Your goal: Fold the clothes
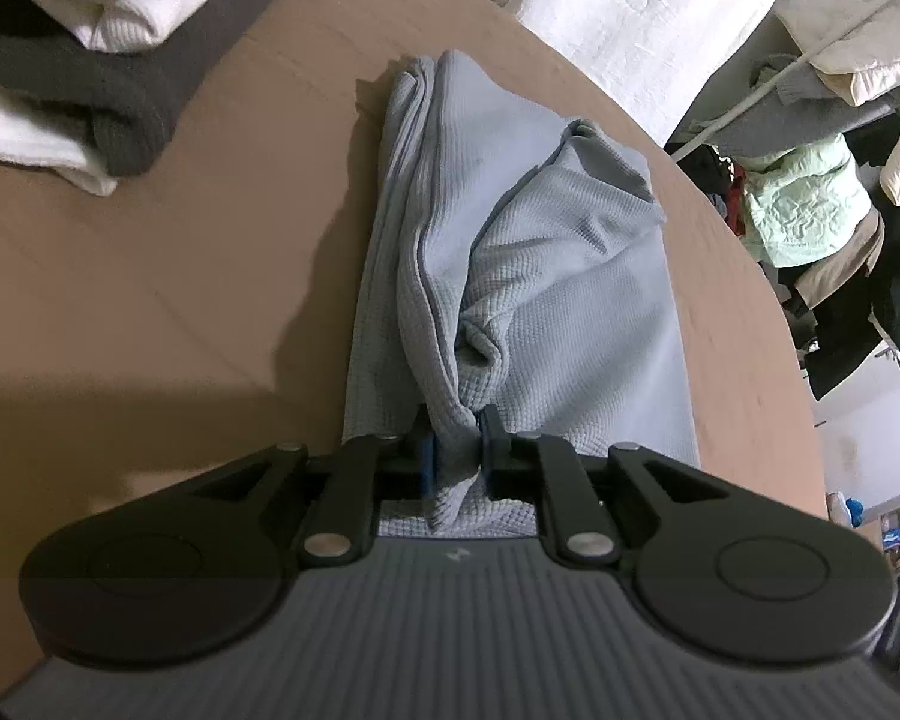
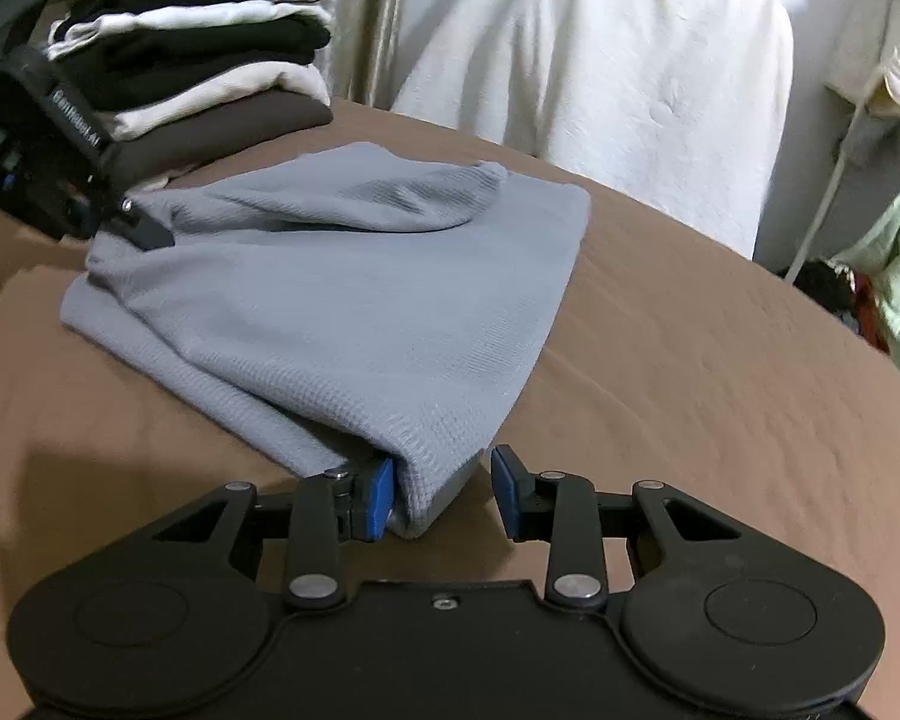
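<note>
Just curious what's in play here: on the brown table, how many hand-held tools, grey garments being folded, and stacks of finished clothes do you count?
Tools: 2 (left tool, right tool)
Grey garment: 1
Stack of folded clothes: 1
Total: 4

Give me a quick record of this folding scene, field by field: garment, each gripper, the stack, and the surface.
garment: grey waffle-knit garment, partly folded, lying on the table
left gripper: left gripper, jaws shut on a bunched fold of the garment's edge
right gripper: right gripper, jaws open, a corner of the garment between them, not pinched
stack: folded clothes pile in black, white and dark brown, behind the garment
surface: brown round table
backdrop: white covered chair beyond the table's far edge
</note>
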The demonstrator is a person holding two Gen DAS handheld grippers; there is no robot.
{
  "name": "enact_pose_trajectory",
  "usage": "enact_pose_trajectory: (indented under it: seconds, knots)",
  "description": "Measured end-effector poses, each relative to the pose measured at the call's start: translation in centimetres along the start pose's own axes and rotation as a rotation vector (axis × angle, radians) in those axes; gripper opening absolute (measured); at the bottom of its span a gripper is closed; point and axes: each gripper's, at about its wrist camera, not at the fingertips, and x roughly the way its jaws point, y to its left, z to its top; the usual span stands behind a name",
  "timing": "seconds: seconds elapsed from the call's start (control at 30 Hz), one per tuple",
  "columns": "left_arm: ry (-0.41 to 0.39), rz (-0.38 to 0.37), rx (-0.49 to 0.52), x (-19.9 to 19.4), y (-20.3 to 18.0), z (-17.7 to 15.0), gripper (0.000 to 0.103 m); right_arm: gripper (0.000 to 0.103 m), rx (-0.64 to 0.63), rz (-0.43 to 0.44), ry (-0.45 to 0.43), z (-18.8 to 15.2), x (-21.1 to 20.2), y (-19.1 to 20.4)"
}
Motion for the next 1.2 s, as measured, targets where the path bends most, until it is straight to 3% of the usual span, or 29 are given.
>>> enact_pose_trajectory:
  seconds: [0.03, 0.07, 0.1, 0.2, 0.3, 0.37, 0.47, 0.53, 0.73, 0.9, 1.03, 1.1, 1.2]
  knots:
    - [-0.002, 0.006, 0.016, 0.2, -0.1, -0.1, 0.013, 0.038, 0.006, -0.004, 0.001, 0.0, 0.2, -0.2]
    - [-0.004, 0.016, 0.043, 0.3, -0.3, -0.1, 0.012, 0.031, 0.013, -0.007, 0.002, 0.0, 0.4, -0.3]
    - [-0.008, 0.030, 0.068, 0.1, -0.7, 0.1, 0.010, 0.008, 0.014, 0.011, -0.020, 0.2, -0.1, -0.5]
    - [-0.046, 0.003, 0.096, -2.6, -1.9, 0.3, 0.010, 0.008, 0.074, 0.052, -0.132, 1.6, -2.9, -1.5]
    - [-0.084, -0.054, 0.091, -5.9, -2.7, 0.0, 0.010, 0.007, 0.164, 0.068, -0.135, 2.3, -4.5, -3.4]
    - [-0.044, -0.055, 0.054, -5.8, -2.2, -0.6, 0.010, 0.007, 0.220, 0.089, -0.080, 1.3, -3.6, -4.4]
    - [0.073, 0.067, 0.036, -2.6, -1.1, -1.8, 0.011, 0.007, 0.237, 0.088, -0.012, -0.8, -1.6, -4.0]
    - [0.107, 0.142, 0.055, -1.1, -0.9, -2.3, 0.011, 0.007, 0.221, 0.080, -0.003, -1.3, -1.2, -3.2]
    - [0.026, 0.261, 0.224, -3.1, -3.4, -2.6, 0.013, 0.007, 0.193, 0.083, -0.024, -0.9, -1.7, -3.2]
    - [-0.047, 0.340, 0.233, -4.7, -4.7, -2.9, 0.013, 0.007, 0.203, 0.079, 0.022, -1.9, -1.7, -3.1]
    - [-0.111, 0.475, 0.304, -6.2, -5.2, -2.6, 0.013, 0.004, 0.169, 0.072, 0.047, -1.9, -2.4, -2.8]
    - [-0.104, 0.489, 0.266, -6.4, -4.0, -2.0, 0.013, 0.004, 0.191, 0.082, 0.067, -2.2, -2.3, -3.4]
    - [-0.139, 0.436, 0.249, -7.5, -3.6, -1.5, 0.013, 0.008, 0.237, 0.090, 0.069, -2.3, -3.3, -4.1]
